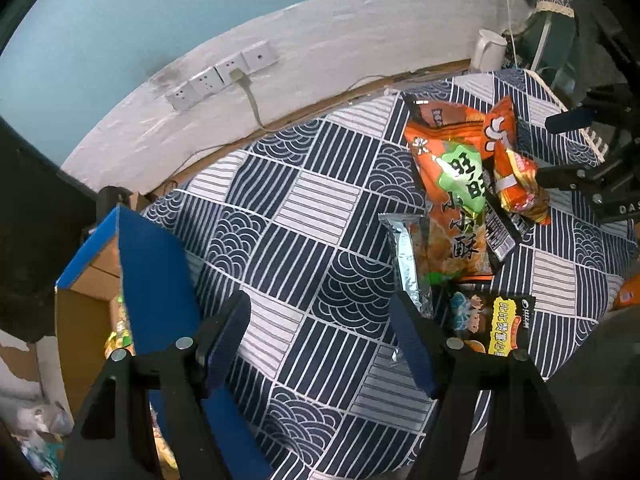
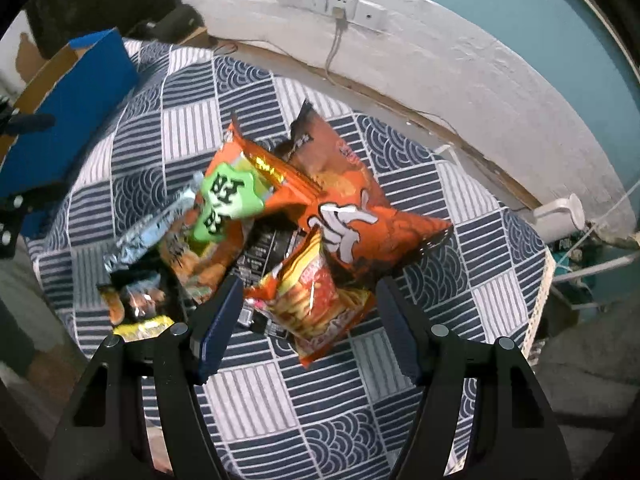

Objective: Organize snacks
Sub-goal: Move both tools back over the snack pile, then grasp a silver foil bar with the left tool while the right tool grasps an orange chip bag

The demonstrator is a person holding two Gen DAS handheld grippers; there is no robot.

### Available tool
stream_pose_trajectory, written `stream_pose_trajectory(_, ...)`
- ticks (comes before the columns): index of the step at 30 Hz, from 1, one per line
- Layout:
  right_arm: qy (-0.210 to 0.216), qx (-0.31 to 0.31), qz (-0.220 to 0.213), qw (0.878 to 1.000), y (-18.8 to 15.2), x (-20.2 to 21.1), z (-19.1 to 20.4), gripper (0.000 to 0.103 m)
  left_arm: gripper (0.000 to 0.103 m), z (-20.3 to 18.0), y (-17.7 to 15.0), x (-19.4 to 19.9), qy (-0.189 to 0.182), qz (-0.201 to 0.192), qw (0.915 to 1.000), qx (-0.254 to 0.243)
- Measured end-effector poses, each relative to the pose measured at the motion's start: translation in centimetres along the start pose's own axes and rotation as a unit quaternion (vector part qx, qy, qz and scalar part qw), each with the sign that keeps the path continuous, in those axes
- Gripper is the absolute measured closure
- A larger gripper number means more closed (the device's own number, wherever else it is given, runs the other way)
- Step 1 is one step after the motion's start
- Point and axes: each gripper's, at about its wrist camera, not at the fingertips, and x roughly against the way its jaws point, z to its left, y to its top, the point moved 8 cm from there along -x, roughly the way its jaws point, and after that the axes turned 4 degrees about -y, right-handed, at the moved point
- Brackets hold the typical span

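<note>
A pile of snack bags lies on the checked tablecloth [image 2: 320, 400]. It holds a big orange bag [image 2: 360, 220], an orange bag with a green label [image 2: 228, 200] [image 1: 452, 188], a silver bag [image 2: 148, 236] [image 1: 408, 256], a black and yellow bag [image 1: 492, 328] and a small red and yellow bag [image 2: 316, 304] [image 1: 516, 184]. My right gripper [image 2: 308, 300] [image 1: 560, 148] hangs open over the small red and yellow bag, which shows between its fingers, untouched. My left gripper [image 1: 320, 320] stands open over bare cloth, left of the pile, holding nothing.
A blue cardboard box [image 1: 152, 264] [image 2: 80, 92] stands open at the table's left edge, with packets inside. A white jug [image 1: 488, 50] [image 2: 560, 216] sits at the far right corner. Wall sockets [image 1: 224, 74] with a plugged cable run behind the table.
</note>
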Motion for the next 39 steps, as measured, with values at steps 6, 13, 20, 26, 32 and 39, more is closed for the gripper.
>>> stream_pose_trajectory(6, 0.010, 0.041, 0.004, 0.999, -1.2, -1.5, 0.6, 0.035, 0.030, -1.2, 0.3, -2.0, -0.021, 0.019, 0.9996, 0.001)
stream_pose_trajectory(13, 0.028, 0.045, -0.002, 0.999, -1.7, -3.1, 0.5, 0.033, 0.030, -3.3, 0.9, -4.4, -0.035, 0.037, 0.9984, -0.026)
stream_pose_trajectory(20, 0.024, 0.085, 0.019, 0.996, -2.4, -5.3, 1.6, 0.032, 0.030, -4.2, 0.2, -7.1, -0.057, 0.068, 0.9959, -0.021)
stream_pose_trajectory(26, 0.021, 0.082, 0.029, 0.996, -2.5, -6.7, 1.9, 0.032, 0.029, -4.8, 0.4, -8.8, -0.069, 0.078, 0.9943, -0.020)
stream_pose_trajectory(32, 0.047, 0.046, 0.039, 0.997, -2.7, -7.5, 1.5, 0.055, 0.029, -4.9, 0.6, -10.0, -0.075, 0.084, 0.9935, -0.010)
stream_pose_trajectory(39, 0.048, 0.017, 0.045, 0.998, -2.3, -7.1, 1.1, 0.064, 0.059, -4.3, 0.0, -11.3, -0.106, 0.093, 0.9895, 0.030)
